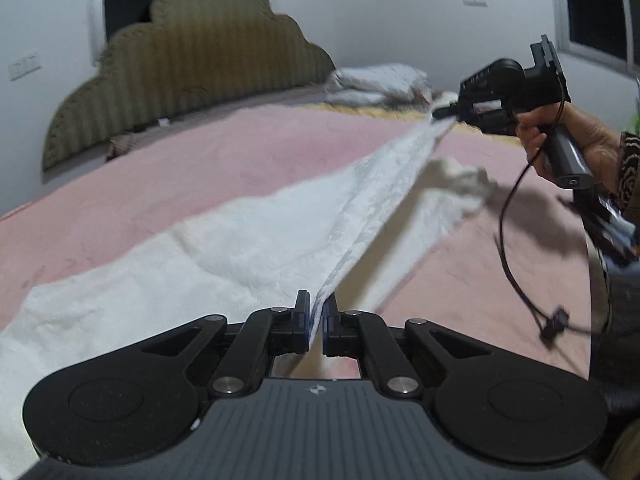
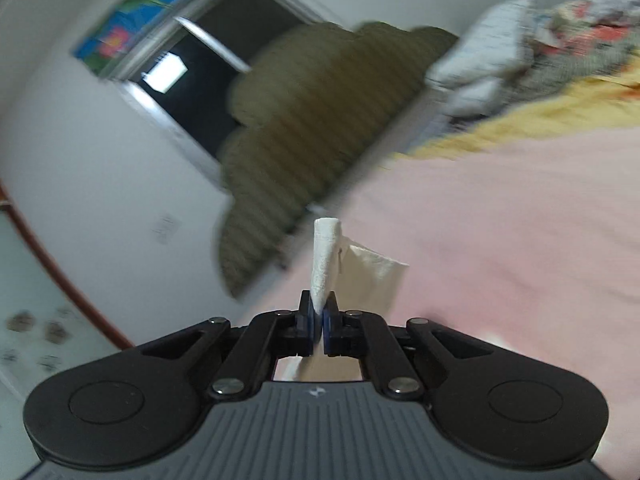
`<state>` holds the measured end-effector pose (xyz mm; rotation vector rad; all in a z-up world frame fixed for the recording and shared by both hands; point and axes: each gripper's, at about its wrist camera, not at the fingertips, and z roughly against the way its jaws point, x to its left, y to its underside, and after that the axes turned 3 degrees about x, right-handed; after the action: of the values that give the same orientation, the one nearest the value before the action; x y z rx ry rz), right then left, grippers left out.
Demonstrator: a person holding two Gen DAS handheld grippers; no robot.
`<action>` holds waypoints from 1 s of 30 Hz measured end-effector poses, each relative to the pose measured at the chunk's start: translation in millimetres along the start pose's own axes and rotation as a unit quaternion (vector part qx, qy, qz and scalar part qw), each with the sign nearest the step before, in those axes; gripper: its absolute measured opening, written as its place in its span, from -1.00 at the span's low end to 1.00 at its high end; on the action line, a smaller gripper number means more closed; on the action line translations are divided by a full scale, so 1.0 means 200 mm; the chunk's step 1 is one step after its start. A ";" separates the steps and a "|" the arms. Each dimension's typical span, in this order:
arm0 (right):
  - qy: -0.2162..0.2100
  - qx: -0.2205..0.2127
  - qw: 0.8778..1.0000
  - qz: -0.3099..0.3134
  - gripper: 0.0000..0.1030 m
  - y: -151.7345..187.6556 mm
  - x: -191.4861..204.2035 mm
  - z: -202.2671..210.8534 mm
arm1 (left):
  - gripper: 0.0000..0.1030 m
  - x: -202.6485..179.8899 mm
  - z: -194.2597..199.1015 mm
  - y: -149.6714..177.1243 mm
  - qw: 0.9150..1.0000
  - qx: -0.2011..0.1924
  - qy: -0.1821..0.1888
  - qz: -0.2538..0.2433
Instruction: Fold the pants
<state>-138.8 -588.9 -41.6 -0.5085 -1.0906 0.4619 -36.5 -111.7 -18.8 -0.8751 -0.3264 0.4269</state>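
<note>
the white textured fabric pants [image 1: 248, 240] are pinched at one edge by the left gripper [image 1: 318, 316] and at the far end by the right gripper [image 1: 440, 114], jaws pressed on cloth, stretched above the pink bed [image 1: 160, 176], likely to straighten them for folding.

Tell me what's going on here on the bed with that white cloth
A person is folding white pants on a pink bedspread, with a handheld gripper in each hand. The left gripper is shut on one edge, and the right gripper pinches the far end, lifted off the bed. The cloth is stretched between them; the rest lies on the bedspread.
</note>
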 end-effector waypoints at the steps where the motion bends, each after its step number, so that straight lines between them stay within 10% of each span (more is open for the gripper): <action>1: 0.020 0.018 0.999 -0.023 -0.91 0.04 -0.09 0.00 | -0.86 -0.02 -0.02 0.02 1.000 0.010 -0.001 -0.009; 6: 0.052 0.045 0.993 -0.092 -0.91 0.17 -0.30 0.05 | -0.86 -0.05 -0.01 0.06 1.000 0.013 -0.007 -0.028; 12: 0.082 0.058 0.995 -0.019 -0.90 0.18 -0.23 0.07 | -0.83 -0.03 -0.06 0.08 0.998 0.032 -0.003 -0.047; 16: 0.072 0.082 0.993 -0.054 -0.86 0.15 -0.30 0.10 | -0.53 -0.04 0.00 0.09 0.998 0.031 0.012 -0.050; 23: 0.142 -0.051 0.988 0.039 -0.75 0.09 -0.09 0.23 | 0.31 0.04 0.09 -0.02 0.999 -0.022 0.039 0.022; 27: 0.077 0.052 0.991 0.101 -0.67 0.11 0.04 -0.08 | 0.49 0.10 -0.03 -0.10 0.995 -0.017 -0.076 0.064; 30: 0.078 0.138 0.981 0.111 -0.66 0.19 0.00 -0.26 | 0.47 0.15 -0.17 -0.07 0.991 0.054 -0.093 0.078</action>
<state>-94.8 -567.3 -82.5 -0.4138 -0.8052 0.7448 7.8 -128.0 -25.6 -0.7592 -0.4033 0.6683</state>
